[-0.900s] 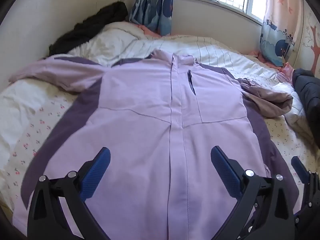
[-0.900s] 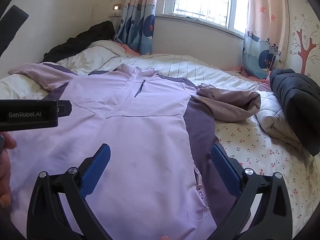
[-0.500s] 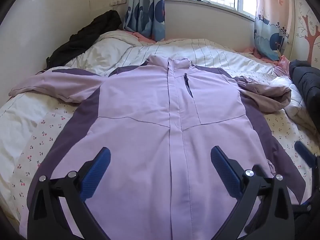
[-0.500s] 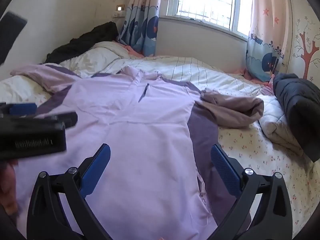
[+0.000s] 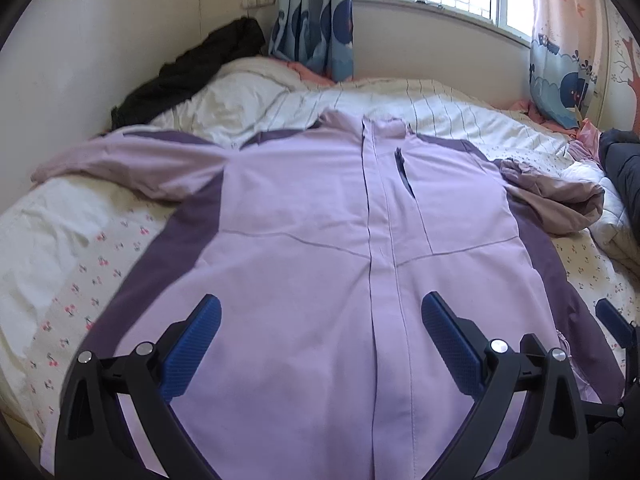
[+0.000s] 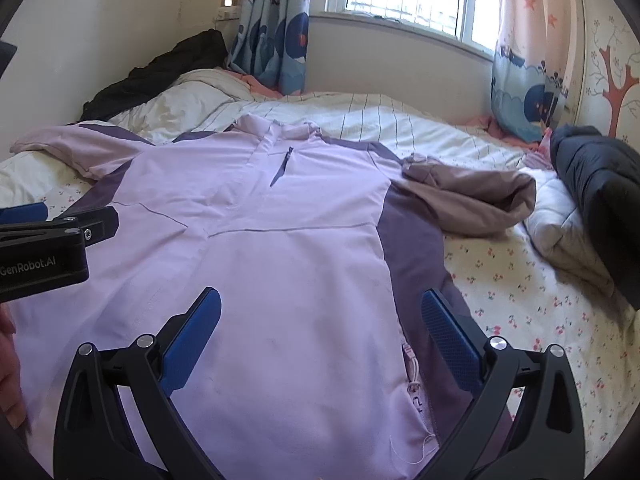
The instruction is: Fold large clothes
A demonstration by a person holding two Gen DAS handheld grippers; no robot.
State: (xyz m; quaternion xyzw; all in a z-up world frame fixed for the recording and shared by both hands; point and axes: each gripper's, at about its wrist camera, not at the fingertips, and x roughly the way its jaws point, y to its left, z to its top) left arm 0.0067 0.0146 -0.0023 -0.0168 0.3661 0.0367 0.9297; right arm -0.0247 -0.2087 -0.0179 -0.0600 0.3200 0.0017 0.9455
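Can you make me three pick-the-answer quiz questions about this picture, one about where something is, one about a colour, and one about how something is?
1. Where does the jacket lie?
A. on the bed
B. on a chair
C. on the floor

2. What colour are the jacket's side panels?
A. green
B. dark purple
C. yellow

3. How is the left gripper?
A. shut on a sleeve
B. open
C. shut on the collar

Answers: 1 A, it is spread flat on the flowered sheet; 2 B, dark bands flank the lilac front; 3 B, its blue fingers stand wide apart, holding nothing.

"GenRobot.AI" on left hand-held gripper point(image 6: 44, 256)
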